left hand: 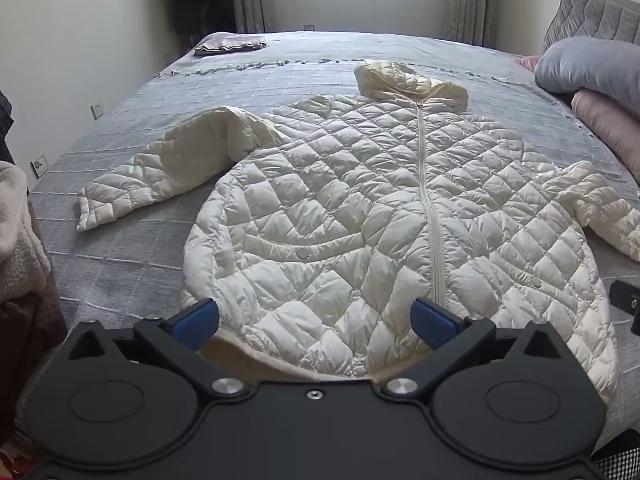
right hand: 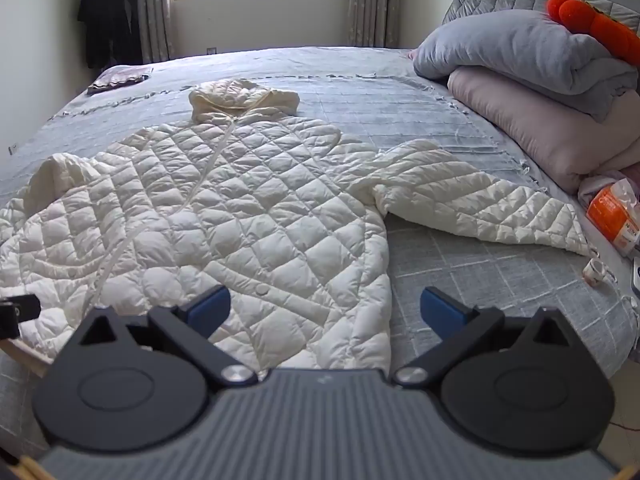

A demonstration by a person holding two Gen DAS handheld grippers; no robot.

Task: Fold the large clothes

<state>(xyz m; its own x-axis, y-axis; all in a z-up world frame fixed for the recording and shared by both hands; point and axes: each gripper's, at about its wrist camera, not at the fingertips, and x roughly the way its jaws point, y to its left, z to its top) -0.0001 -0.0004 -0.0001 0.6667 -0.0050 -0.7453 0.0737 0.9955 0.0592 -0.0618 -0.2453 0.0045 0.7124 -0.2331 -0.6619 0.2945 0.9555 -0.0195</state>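
Note:
A cream quilted hooded coat [left hand: 360, 208] lies flat, front up and zipped, on a grey bed [left hand: 120, 248]. Its hood [left hand: 408, 84] points to the far side, and one sleeve [left hand: 168, 168] lies out to the left. In the right wrist view the coat [right hand: 224, 216] fills the left and its other sleeve [right hand: 472, 204] stretches right. My left gripper [left hand: 316, 320] is open above the coat's hem, holding nothing. My right gripper [right hand: 326, 312] is open above the hem's right corner, holding nothing.
Folded grey and pink quilts [right hand: 540, 92] are stacked at the bed's right, with an orange plush toy [right hand: 592, 24] on top. An orange packet [right hand: 612, 216] and a small cup [right hand: 594, 272] lie near the right edge. A folded cloth [left hand: 230, 45] sits at the far left corner.

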